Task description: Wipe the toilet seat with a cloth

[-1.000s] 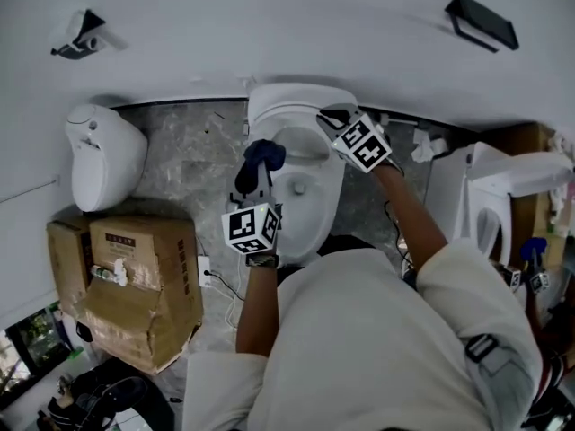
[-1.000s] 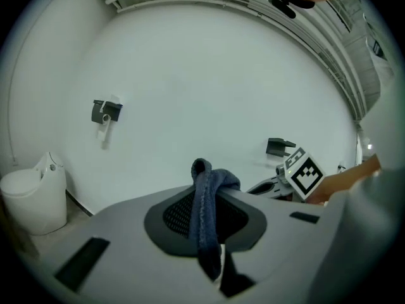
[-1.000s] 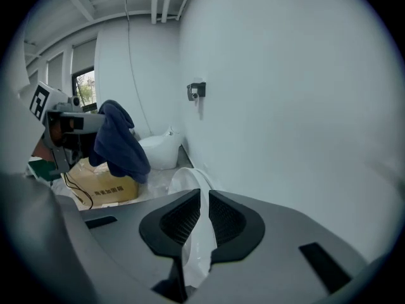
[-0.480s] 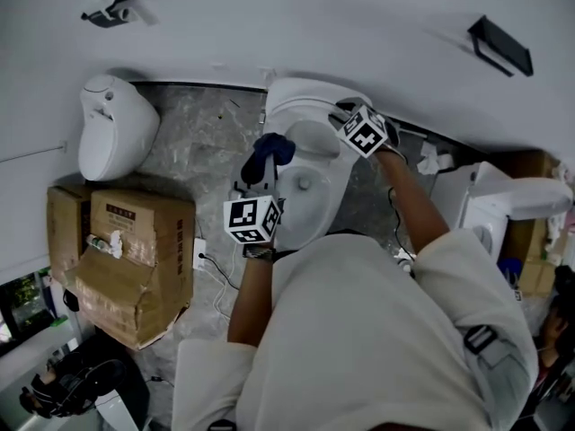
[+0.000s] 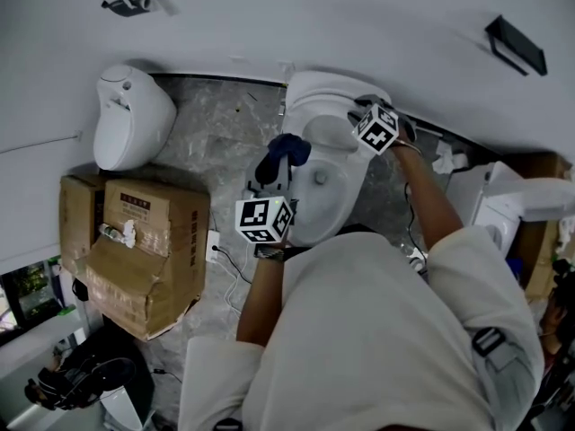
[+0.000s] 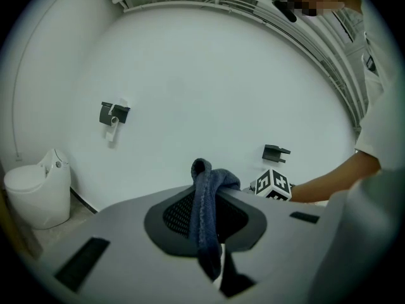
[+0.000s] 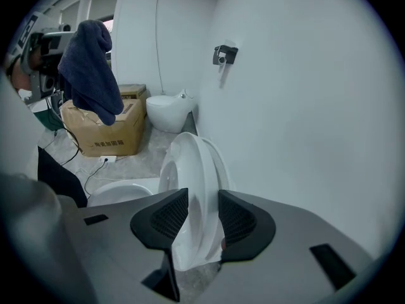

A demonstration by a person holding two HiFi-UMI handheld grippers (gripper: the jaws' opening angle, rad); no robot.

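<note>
A white toilet (image 5: 316,206) stands against the wall with its lid (image 7: 190,170) raised upright. My right gripper (image 7: 204,217) is at the lid's upper edge (image 5: 346,97). Its jaws are opening, the lid's rim stands between them, and the pads no longer press on it. The right gripper (image 5: 364,110) sits close to the wall. My left gripper (image 5: 274,167) hovers over the bowl's left side, shut on a dark blue cloth (image 5: 286,149). The cloth (image 6: 204,182) bunches above the pads and hangs down between them. The cloth (image 7: 92,71) also shows at upper left in the right gripper view.
Cardboard boxes (image 5: 135,250) stand left of the toilet, with a cable and socket (image 5: 216,245) on the floor between. A second white toilet unit (image 5: 133,115) sits further left. More white fixtures (image 5: 512,205) crowd the right side. A dark bracket (image 5: 517,43) is on the wall.
The right gripper has stayed at the raised lid near the wall, and the left gripper still holds the cloth beside the bowl. The head view has drifted, so everything sits further right.
</note>
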